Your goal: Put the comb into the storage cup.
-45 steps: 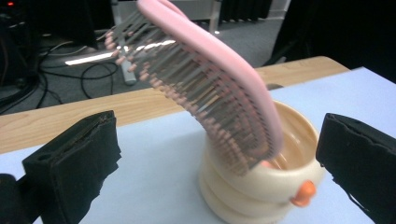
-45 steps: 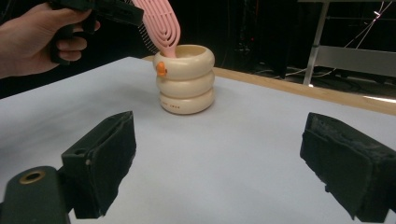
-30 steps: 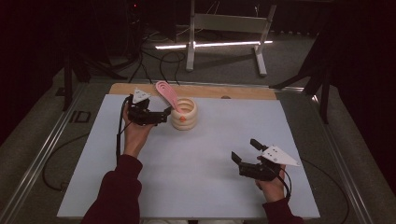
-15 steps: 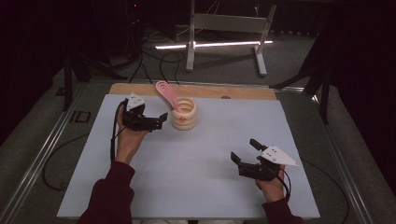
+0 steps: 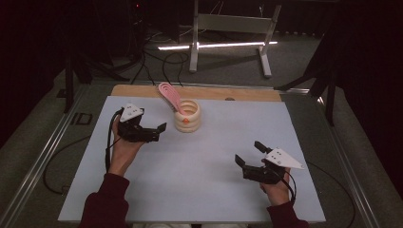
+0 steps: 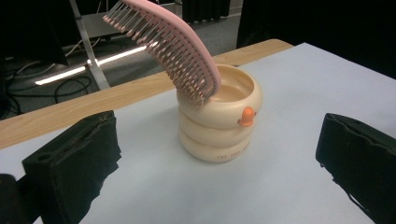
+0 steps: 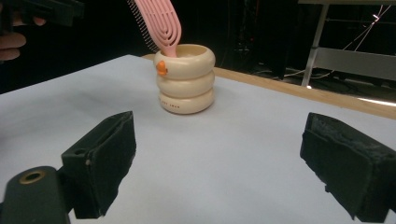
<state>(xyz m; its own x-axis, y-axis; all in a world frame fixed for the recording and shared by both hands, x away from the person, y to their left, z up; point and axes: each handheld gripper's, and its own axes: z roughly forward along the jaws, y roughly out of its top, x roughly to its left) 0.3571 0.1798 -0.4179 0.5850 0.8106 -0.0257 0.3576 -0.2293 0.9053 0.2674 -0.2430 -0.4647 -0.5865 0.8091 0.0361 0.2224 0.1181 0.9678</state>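
**Both claws wide open, brush resting in the cup**

Looking down from the high view, the left gripper (image 5: 160,130) sits on the white table (image 5: 209,161) just left of the cream cup (image 5: 187,116), near it but not touching, its jaws spread apart and holding nothing. The right gripper (image 5: 250,154) lies well apart from the cup, toward the near right corner of the table, jaws also spread and empty. A pink brush (image 5: 170,96) stands in the cup and leans back and to the left, over the wooden strip (image 5: 247,93) at the table's far edge. A sleeve (image 5: 102,202) covers the left forearm. Beyond the table, a metal stand (image 5: 228,28) rises from the floor.

The left gripper view looks between the two wide-set black pads (image 6: 74,161) straight at the cup (image 6: 219,121), which stands clear of both. This close, the cup reads as three stacked rings with a small orange knob (image 6: 246,116) on the top ring. The brush (image 6: 168,44) has its bristles facing down and its lower end inside the cup's mouth; nothing else shows inside.

The right gripper view has its pads (image 7: 100,158) equally wide apart with bare table between them. The cup (image 7: 186,79) stands farther off here, knob (image 7: 161,68) turned left, and small print shows on the bottom ring, too small to read. The brush (image 7: 161,25) shows its slotted back, and the other hand (image 7: 14,39) appears at the top left corner.
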